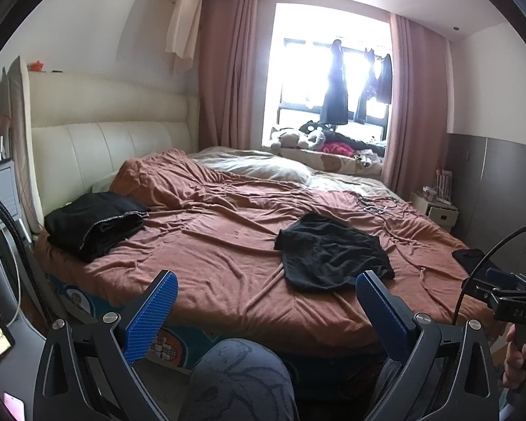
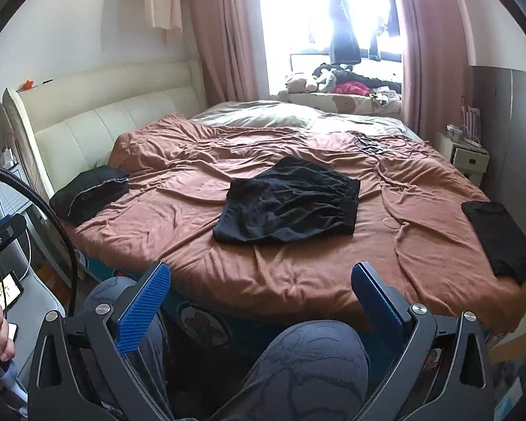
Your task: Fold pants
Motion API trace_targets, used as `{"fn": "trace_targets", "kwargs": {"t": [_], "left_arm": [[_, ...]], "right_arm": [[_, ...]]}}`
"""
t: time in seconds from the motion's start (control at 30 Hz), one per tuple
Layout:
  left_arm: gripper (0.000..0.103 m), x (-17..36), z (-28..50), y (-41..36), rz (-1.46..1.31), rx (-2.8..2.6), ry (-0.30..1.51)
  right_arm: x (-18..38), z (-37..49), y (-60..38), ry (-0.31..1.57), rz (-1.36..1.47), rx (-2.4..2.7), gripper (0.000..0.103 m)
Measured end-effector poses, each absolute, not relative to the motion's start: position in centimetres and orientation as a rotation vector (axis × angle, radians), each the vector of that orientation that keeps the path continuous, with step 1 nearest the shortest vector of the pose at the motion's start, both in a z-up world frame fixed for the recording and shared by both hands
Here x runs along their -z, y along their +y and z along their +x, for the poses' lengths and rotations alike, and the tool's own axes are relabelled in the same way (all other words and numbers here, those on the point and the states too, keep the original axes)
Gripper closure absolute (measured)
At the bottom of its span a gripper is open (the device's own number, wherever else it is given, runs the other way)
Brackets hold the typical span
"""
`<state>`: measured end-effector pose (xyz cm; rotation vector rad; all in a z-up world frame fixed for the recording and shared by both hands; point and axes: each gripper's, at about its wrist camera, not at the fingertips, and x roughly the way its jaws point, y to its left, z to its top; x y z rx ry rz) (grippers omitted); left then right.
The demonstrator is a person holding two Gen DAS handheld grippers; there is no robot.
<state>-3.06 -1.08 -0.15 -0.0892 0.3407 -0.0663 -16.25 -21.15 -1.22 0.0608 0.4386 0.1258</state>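
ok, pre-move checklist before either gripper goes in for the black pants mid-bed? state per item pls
1. Left gripper open and empty: ok, jaws spread, nothing between them.
2. Right gripper open and empty: ok, same.
3. Crumpled black pants free of other items: ok, they lie alone on the rust-brown bedspread.
4. Pants flat enough to fold: not ok, wrinkled and partly doubled over; smooth first.
5. Waistband located: ok, the gathered edge is on the pants' right side.
6. Folded black pile near the headboard and flat black garment at the bed's right edge clear of the work area: ok, both sit apart.
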Motion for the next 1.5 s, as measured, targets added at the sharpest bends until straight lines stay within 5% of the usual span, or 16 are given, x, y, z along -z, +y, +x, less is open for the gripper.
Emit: {"fn": "trace_targets", "kwargs": {"t": [1.5], "left_arm": [[0.0,4.1,11.3,-3.1,-0.092,0.18,0.592]], "right_arm": [[2.0,-4.0,-24.2,0.617,0.12,-0.052,0.0]]}}
